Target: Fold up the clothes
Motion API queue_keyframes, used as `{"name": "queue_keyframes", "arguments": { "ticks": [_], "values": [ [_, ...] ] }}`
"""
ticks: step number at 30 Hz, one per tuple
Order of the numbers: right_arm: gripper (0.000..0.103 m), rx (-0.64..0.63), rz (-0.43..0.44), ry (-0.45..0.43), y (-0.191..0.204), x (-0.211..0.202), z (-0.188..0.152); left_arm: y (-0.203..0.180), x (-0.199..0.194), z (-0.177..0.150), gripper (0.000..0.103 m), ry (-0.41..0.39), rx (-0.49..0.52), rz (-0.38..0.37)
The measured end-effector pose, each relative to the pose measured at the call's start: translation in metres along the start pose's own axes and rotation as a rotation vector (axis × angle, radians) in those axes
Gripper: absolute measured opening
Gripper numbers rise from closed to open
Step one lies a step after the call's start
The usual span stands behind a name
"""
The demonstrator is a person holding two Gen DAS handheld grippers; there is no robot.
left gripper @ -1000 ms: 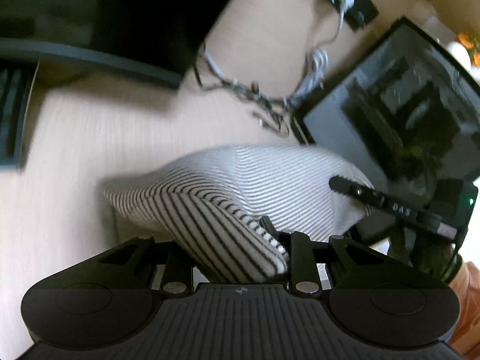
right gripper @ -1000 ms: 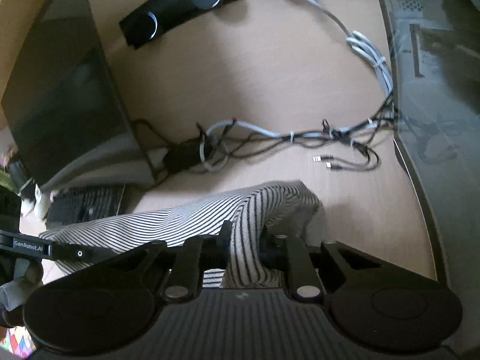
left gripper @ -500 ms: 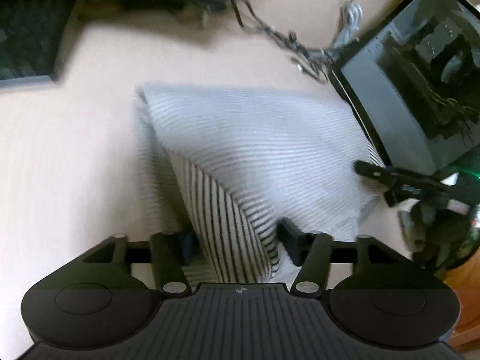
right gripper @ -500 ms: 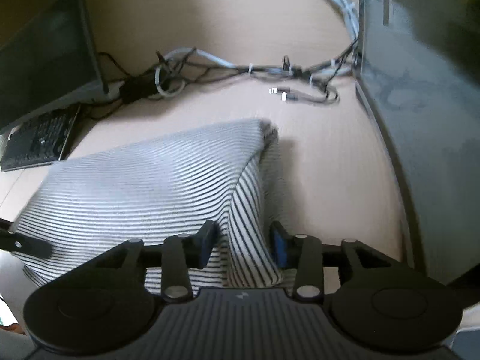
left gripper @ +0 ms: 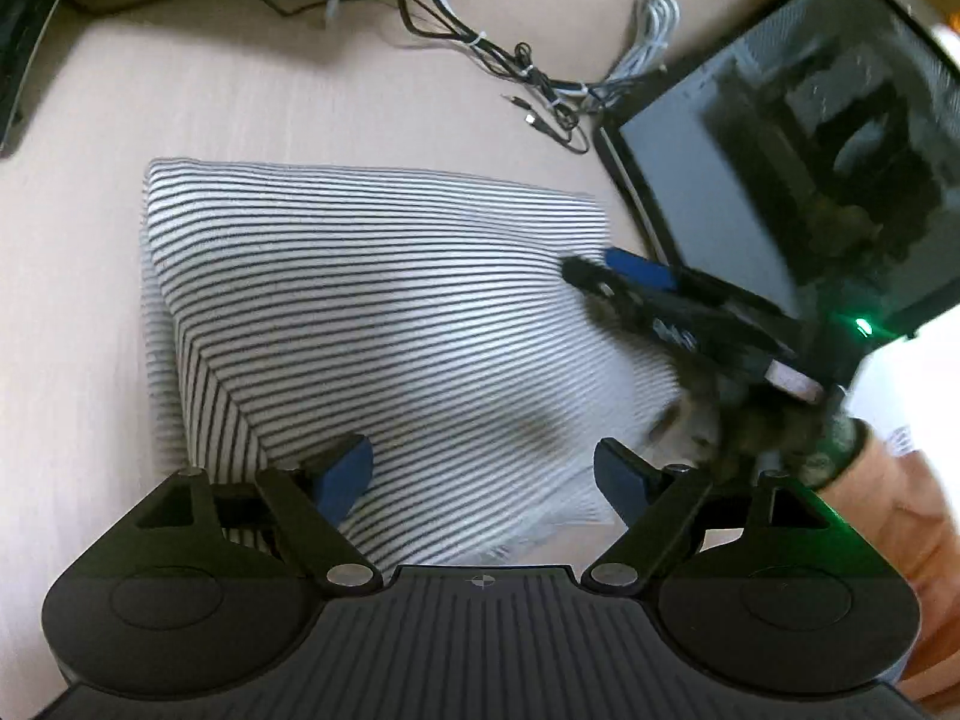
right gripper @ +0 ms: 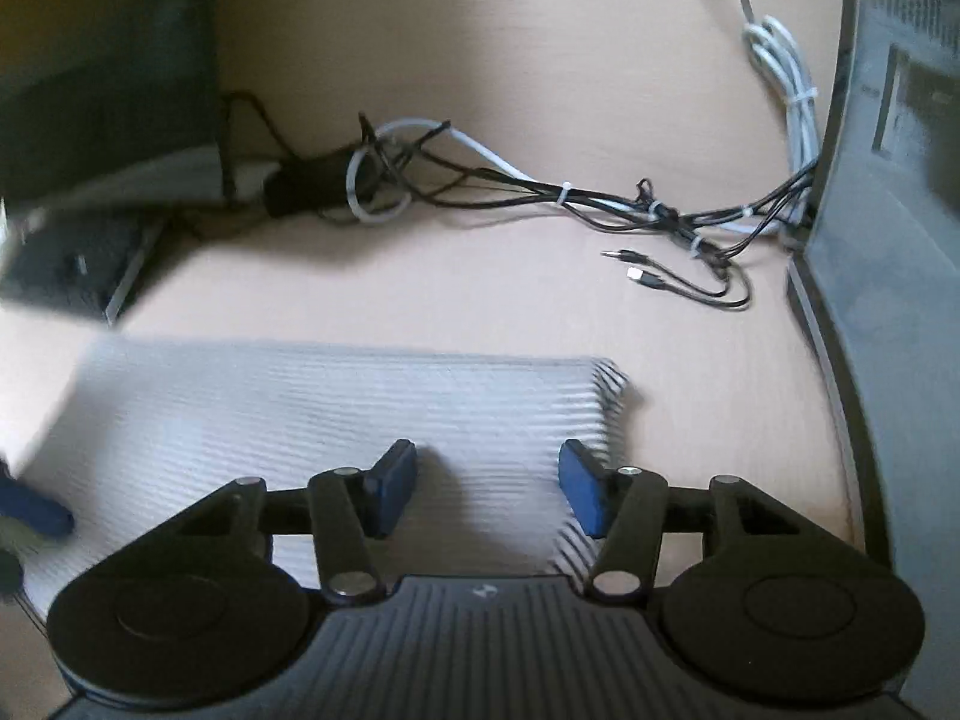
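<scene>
Left wrist view: folded striped shirt (left gripper: pixel 384 312) lies flat on counter (left gripper: pixel 78 300), long axis left-right; both grippers' fingers (left gripper: pixel 345 471) spread above it, gripping nothing.

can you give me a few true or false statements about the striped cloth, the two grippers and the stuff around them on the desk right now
1. The left gripper is open, its blue pads apart over the striped cloth. True.
2. The right gripper is clamped on a fold of the cloth. False: its jaws stand open with nothing pinched between them.
3. The cloth hangs in the air between the grippers. False: it lies folded on the desk.
4. A bundle of cables lies on the desk beyond the cloth. True.
5. The cloth is plain red. False: it is white with thin dark stripes.
</scene>
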State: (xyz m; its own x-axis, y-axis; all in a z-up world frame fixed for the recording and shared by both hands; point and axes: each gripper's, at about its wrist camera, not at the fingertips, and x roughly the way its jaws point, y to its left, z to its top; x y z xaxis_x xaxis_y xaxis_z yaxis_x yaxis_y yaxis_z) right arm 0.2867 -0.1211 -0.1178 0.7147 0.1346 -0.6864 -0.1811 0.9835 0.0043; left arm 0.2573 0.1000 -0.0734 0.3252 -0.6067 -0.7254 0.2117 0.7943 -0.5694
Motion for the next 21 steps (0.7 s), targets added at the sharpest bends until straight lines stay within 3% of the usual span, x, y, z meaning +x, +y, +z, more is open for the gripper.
{"name": "queue_keyframes", "arguments": {
  "ticks": [6, 9, 13, 14, 17, 21],
  "values": [
    [0.057, 0.186, 0.005, 0.038, -0.013, -0.031, -0.039, 0.015, 0.026, 0.040, 0.088, -0.096, 0.058, 0.058],
    [0.058, 0.158, 0.005, 0.053, 0.004, -0.048, -0.041, 0.010, 0.045, 0.058, 0.100, -0.138, 0.130, 0.080],
    [0.063, 0.121, 0.004, 0.073, 0.026, -0.071, -0.045, -0.009, 0.060, 0.068, 0.103, -0.157, 0.210, 0.142],
    [0.071, 0.115, -0.007, 0.066, 0.029, -0.078, -0.044, -0.013, 0.058, 0.068, 0.103, -0.157, 0.207, 0.148],
    [0.095, 0.089, -0.102, -0.036, 0.024, -0.106, -0.028, -0.018, 0.037, 0.063, 0.103, -0.159, 0.166, 0.079],
    [0.092, 0.030, -0.177, -0.103, 0.010, -0.108, -0.012, -0.031, 0.015, 0.044, 0.103, -0.117, 0.179, 0.001]
  ]
}}
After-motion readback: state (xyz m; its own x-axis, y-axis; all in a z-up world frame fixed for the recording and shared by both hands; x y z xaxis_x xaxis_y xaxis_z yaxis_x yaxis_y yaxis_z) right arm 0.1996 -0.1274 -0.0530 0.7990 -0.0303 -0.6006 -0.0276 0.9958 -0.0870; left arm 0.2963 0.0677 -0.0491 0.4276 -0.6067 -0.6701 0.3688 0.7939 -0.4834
